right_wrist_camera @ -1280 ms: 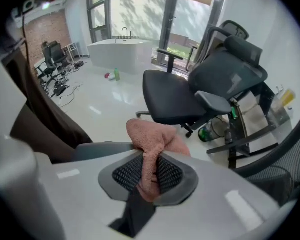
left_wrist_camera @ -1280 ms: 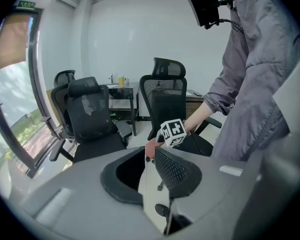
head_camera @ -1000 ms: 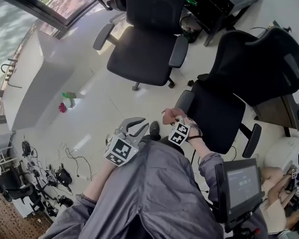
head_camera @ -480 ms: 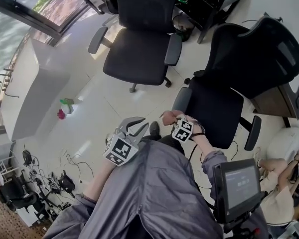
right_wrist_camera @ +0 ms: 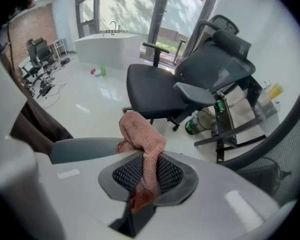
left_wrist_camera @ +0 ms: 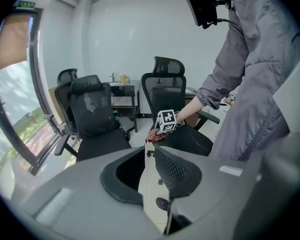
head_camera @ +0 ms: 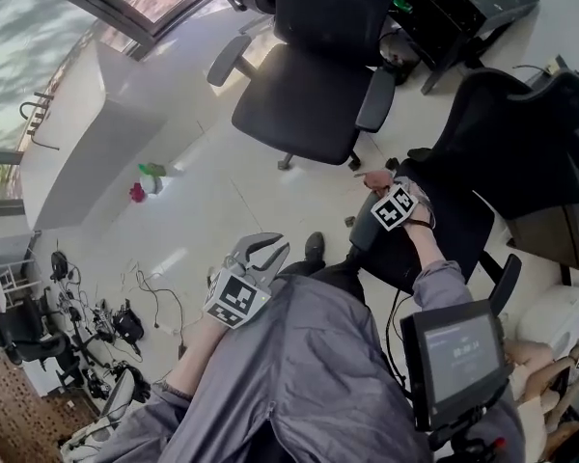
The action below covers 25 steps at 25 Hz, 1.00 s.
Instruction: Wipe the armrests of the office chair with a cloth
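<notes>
Floor [head_camera: 203,210], white and glossy, runs to tall windows [head_camera: 39,37] with a white counter [head_camera: 87,143] below them, and cables [head_camera: 106,326] lie tangled at one side. Two black office chairs stand on it, the far chair [head_camera: 309,95] near the glass and the near chair [head_camera: 434,230] just beside my right arm. Behind them a dark desk [head_camera: 454,13] carries a yellowish bottle [right_wrist_camera: 274,90] (what is in it I cannot tell). My left gripper [left_wrist_camera: 149,166] hangs over bare floor close to my leg, its jaws a narrow gap apart with nothing between them. My right gripper [right_wrist_camera: 146,173] points steeply down at the near chair's grey armrest [right_wrist_camera: 80,148], its jaws clamped on a pink cloth [right_wrist_camera: 140,131]. The cloth runs up between the meshed pads and bunches past the tips, over one end of that armrest; whether it presses on the armrest I cannot tell.
</notes>
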Available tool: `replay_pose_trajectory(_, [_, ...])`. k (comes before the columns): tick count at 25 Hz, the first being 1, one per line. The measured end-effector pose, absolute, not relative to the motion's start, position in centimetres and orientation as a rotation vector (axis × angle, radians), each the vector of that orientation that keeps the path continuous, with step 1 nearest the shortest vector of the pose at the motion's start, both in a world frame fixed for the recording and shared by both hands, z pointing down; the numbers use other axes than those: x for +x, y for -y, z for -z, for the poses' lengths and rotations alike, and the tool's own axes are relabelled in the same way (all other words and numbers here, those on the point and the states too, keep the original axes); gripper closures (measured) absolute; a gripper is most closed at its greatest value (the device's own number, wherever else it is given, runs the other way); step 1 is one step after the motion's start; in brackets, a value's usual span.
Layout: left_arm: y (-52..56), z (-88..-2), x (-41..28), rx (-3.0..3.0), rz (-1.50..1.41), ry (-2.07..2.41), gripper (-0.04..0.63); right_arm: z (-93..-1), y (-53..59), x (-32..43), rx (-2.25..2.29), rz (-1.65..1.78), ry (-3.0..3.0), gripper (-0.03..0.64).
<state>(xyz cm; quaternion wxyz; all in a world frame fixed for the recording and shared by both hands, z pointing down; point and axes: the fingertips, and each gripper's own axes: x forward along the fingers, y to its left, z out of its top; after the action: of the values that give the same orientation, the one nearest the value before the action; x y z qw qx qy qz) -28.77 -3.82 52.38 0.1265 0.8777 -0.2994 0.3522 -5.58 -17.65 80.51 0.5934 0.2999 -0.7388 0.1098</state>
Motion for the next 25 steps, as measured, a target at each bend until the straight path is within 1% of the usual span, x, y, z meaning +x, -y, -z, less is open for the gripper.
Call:
replay_pose_trajectory(3, [3.6,-52.5,-29.3,2.544,-1.029,0.88,0.514,-80.1,19.4,-4.8,0.794,-0.24,1.684,0.557])
replay_pose_trajectory(5, [3.6,-52.5,-29.7,2.548,-1.027,0.876,0.514,-80.3,18.6,-5.6,0.779,-0.236,1.685,0.557])
replay_pose_trajectory(12, [3.8,-52.6,-30.0,2.607,-1.016,0.794,0.514,-81.2,10.4,-11.7,0.613,-0.237,1.734,0.557])
replay_pose_trajectory(17, [3.8,-52.0,-31.1,2.674,-1.001,0.728,0.514,-81.6,3.7,-17.4,0.515,-0.214,1.759,0.557])
replay_pose_trajectory(25, [3.8,-52.1,-28.9,2.755,-0.977,0.624,0.514,-80.5,-2.2,-18.9,0.42,-0.304,1.86,0.557])
